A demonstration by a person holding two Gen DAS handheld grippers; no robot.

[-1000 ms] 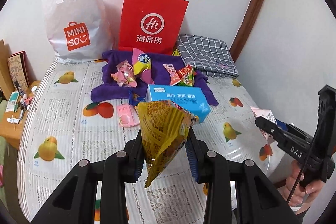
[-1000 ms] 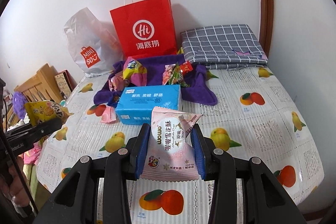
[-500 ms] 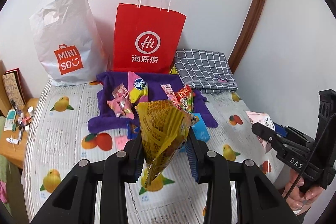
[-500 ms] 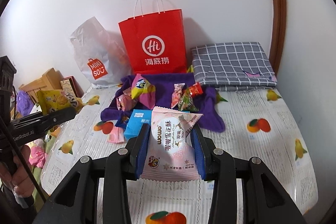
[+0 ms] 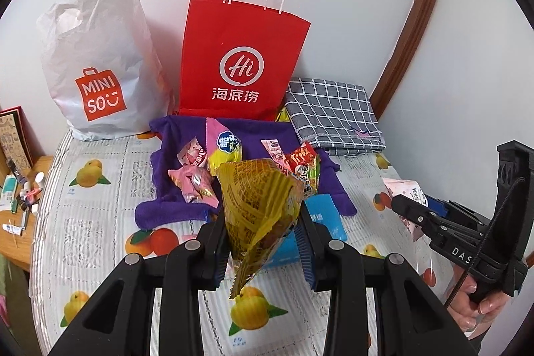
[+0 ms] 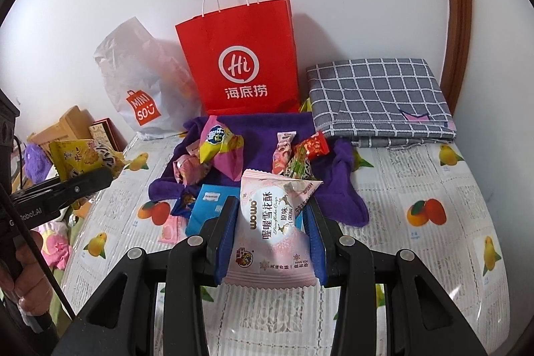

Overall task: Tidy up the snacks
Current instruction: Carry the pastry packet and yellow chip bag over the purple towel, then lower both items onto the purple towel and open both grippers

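Observation:
My left gripper (image 5: 263,242) is shut on a yellow snack packet (image 5: 260,209), held above the table. My right gripper (image 6: 272,242) is shut on a pink and white snack packet (image 6: 270,229). Each gripper also shows at the edge of the other's view, with the yellow packet (image 6: 83,157) at the left and the pink packet (image 5: 405,194) at the right. Several loose snacks (image 5: 213,162) lie on a purple cloth (image 5: 157,209) ahead. A red paper bag (image 5: 240,55) stands open against the wall behind them, with a white plastic bag (image 5: 96,65) to its left.
A blue tissue box (image 6: 208,206) lies just beyond the grippers on the fruit-print tablecloth (image 6: 417,256). A folded grey checked cloth (image 6: 377,95) sits at the back right. A small wooden side table with toiletries (image 5: 16,206) stands left of the table. A person's hands grip both handles.
Both grippers have moved back from the snack pile with their packets, so the bags and more of the wall show. The tissue box now lies partly hidden behind the packets.

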